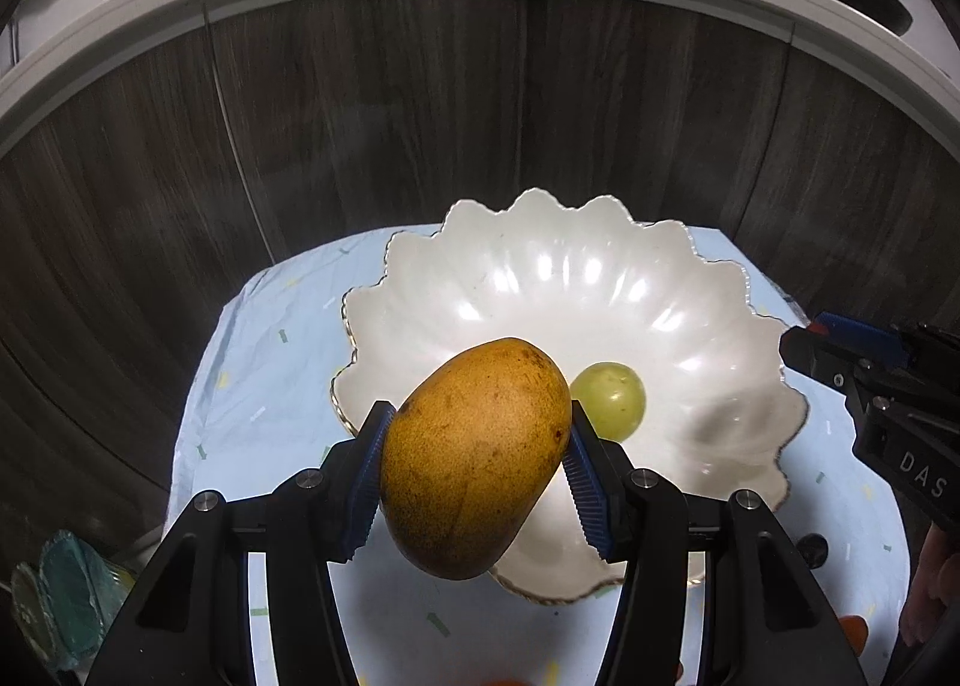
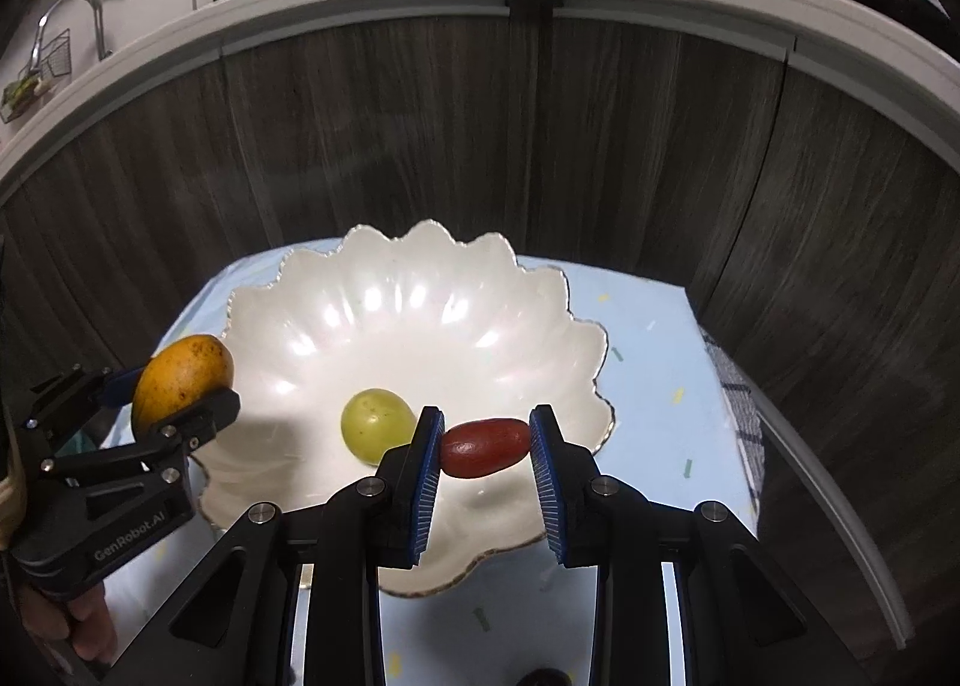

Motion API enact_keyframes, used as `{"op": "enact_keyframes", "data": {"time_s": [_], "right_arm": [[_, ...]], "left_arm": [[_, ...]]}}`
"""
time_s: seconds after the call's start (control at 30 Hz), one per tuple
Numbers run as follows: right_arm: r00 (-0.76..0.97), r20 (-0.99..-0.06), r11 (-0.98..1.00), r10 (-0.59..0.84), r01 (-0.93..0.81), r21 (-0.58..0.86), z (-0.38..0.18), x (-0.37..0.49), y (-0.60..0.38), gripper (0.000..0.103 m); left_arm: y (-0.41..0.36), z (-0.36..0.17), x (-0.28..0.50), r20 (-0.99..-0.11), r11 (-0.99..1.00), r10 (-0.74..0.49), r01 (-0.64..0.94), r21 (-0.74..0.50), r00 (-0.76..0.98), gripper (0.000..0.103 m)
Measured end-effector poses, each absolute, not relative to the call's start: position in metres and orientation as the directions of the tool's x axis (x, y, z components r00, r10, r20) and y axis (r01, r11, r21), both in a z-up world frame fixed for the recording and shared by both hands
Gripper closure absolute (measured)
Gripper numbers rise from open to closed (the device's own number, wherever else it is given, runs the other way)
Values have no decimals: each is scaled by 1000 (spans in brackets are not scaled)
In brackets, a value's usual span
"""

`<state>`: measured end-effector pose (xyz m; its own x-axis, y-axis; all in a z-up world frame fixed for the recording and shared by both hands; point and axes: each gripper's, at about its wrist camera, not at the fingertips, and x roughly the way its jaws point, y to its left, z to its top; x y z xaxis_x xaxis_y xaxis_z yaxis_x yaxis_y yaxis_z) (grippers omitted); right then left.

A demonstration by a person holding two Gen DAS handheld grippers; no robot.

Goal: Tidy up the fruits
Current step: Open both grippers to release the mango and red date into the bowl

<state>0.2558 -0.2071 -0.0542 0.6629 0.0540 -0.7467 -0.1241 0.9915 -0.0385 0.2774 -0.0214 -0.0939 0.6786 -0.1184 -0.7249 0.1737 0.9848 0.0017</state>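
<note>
Two fruits being carried to the bowl, one already in.

The left gripper (image 1: 474, 464) is clamping a mango (image 1: 474, 458) over the bowl's (image 1: 540, 278) near rim; the right gripper (image 2: 487, 446) is pinching a red fruit (image 2: 485, 447) above the bowl, just right of the green fruit (image 2: 377, 423) lying inside; both remain to be released.

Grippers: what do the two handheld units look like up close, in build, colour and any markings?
Both are matte black linkage frames with silver pivot bolts and blue ribbed finger pads. The left gripper carries white "GenRobot.AI" lettering on its body; the right gripper shows white letters "DAS" on its side. No cables are visible.
</note>
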Motion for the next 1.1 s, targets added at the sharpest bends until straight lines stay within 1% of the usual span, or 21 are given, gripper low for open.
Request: {"op": "enact_keyframes", "data": {"time_s": [0.47, 0.6, 0.63, 0.67, 0.7, 0.73, 0.77, 0.8, 0.83, 0.93, 0.97, 1.03, 1.1], "right_arm": [[601, -798, 994, 49, -108, -21, -79, 277, -209, 72], [593, -804, 995, 49, -102, -15, -82, 279, -210, 71], [592, -805, 995, 48, -102, -16, -83, 280, -210, 70], [589, -807, 995, 45, -101, -18, -83, 280, -210, 69], [588, -807, 995, 44, -99, -17, -83, 280, -210, 65], [591, -805, 995, 44, -96, -16, -82, 280, -210, 54], [600, -799, 996, 36, -89, -22, -81, 279, -210, 48], [610, -792, 996, 24, -81, -32, -79, 277, -210, 39], [617, -787, 996, 17, -76, -38, -77, 277, -210, 34], [625, -781, 997, 11, -69, -41, -72, 276, -210, 33], [627, -779, 997, 6, -65, -44, -70, 275, -210, 31], [635, -773, 997, 0, -61, -50, -66, 274, -210, 24], [646, -763, 997, -7, -57, -57, -60, 271, -209, 21]], "left_arm": [[-25, -119, 300, -783, 986, -123, 168, -24, 610, 49], [-26, -123, 300, -793, 984, -125, 175, -23, 596, 48], [-27, -124, 300, -796, 984, -124, 178, -20, 593, 48], [-28, -124, 299, -794, 983, -123, 181, -16, 595, 42], [-28, -123, 298, -788, 984, -116, 179, -7, 605, 38], [-28, -120, 297, -777, 985, -106, 174, 5, 620, 28], [-28, -117, 295, -765, 985, -99, 171, 14, 636, 22], [-27, -113, 294, -757, 985, -97, 170, 18, 646, 21], [-27, -111, 294, -752, 985, -95, 169, 21, 652, 20], [-24, -105, 295, -748, 986, -90, 164, 25, 658, 20], [-22, -104, 295, -745, 987, -88, 159, 24, 661, 17], [-19, -100, 293, -739, 989, -82, 147, 24, 669, 12], [-18, -96, 291, -730, 990, -80, 142, 24, 678, 9]]}}
